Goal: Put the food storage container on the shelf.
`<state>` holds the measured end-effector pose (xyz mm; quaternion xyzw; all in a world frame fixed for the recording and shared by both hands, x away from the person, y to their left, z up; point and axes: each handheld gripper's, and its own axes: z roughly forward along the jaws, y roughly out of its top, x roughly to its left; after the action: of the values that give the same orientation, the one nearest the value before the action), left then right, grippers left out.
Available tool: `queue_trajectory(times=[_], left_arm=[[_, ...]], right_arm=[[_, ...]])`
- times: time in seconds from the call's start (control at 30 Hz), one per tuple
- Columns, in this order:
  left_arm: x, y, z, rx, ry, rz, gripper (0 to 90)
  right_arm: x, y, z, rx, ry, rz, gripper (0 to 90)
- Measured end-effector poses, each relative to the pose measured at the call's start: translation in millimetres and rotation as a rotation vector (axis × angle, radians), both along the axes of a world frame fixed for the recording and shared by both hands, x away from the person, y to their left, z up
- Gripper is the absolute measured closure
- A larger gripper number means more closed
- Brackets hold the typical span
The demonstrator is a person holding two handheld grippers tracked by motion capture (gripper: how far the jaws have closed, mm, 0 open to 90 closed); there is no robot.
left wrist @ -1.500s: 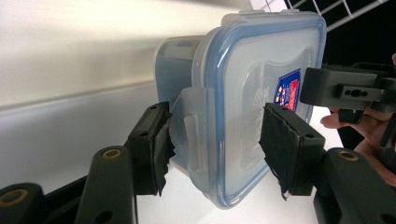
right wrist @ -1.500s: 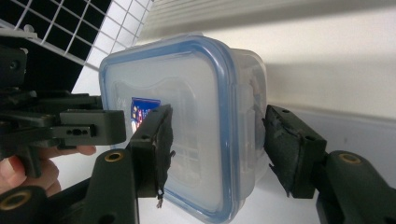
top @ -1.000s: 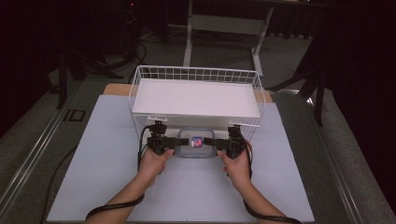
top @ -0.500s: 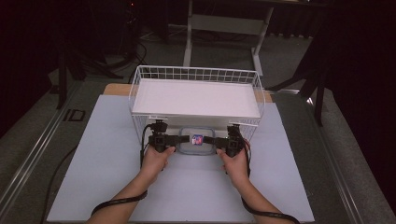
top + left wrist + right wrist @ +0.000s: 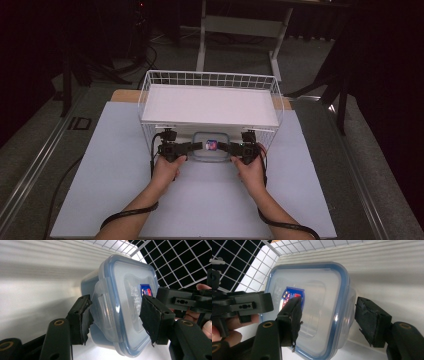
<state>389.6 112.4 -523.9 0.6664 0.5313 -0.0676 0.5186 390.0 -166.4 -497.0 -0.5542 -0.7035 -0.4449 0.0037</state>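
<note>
A clear plastic container (image 5: 210,155) with a blue-rimmed lid and a small red-and-blue label sits on the white table just in front of the wire basket (image 5: 210,75). My left gripper (image 5: 199,145) reaches in from its left end. In the left gripper view its pads (image 5: 85,317) lie against the container (image 5: 120,290), one on the end flap and one on the lid. My right gripper (image 5: 221,146) holds the opposite end. Its jaws have just been opening, and they straddle the container (image 5: 317,285) with a sliver of space at the flap-side pad (image 5: 372,325).
The white wire basket holds a flat white board (image 5: 210,105) and stands directly behind the container. The white table sheet (image 5: 100,190) spreads wide on both sides of the forearms. A desk frame (image 5: 240,30) and dark floor lie beyond.
Both grippers and the container have edged slightly toward the basket, and the left hand has sunk a little. The right jaws stand a touch wider.
</note>
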Motion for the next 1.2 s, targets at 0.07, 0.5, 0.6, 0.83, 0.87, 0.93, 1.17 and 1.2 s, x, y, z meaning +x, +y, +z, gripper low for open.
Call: queue_trajectory(times=[0.07,0.5,0.6,0.83,0.87,0.93,1.17,1.2], left_arm=[[1.2,0.0,-0.7,0.003,-0.006,0.010,43.3],[-1.5,-3.5,2.8,0.069,-0.074,0.053,42.9],[-4.8,0.7,4.9,0.085,-0.088,0.056,43.1],[-21.1,-1.3,13.2,0.087,-0.109,0.069,42.9],[-23.4,-0.3,13.8,0.091,-0.119,0.061,42.8],[-29.3,1.8,16.3,0.109,-0.135,0.054,42.8],[-59.1,9.7,27.1,0.157,-0.176,0.007,40.2],[-63.7,10.4,28.8,0.165,-0.182,0.003,38.4]], right_arm=[[0.1,-0.1,0.4,0.000,-0.001,0.005,41.1],[-1.7,4.3,-4.3,-0.016,-0.064,-0.011,37.2],[-4.9,0.6,-7.1,0.002,-0.096,-0.020,37.6],[-16.8,0.6,-6.4,-0.034,-0.165,0.003,37.6],[-19.3,1.3,-5.1,-0.055,-0.186,0.012,37.6],[-23.8,3.0,-2.9,-0.105,-0.230,0.030,37.6],[-48.2,12.3,11.7,-0.158,-0.334,0.109,43.7],[-50.7,14.2,12.6,-0.151,-0.325,0.120,47.3]])
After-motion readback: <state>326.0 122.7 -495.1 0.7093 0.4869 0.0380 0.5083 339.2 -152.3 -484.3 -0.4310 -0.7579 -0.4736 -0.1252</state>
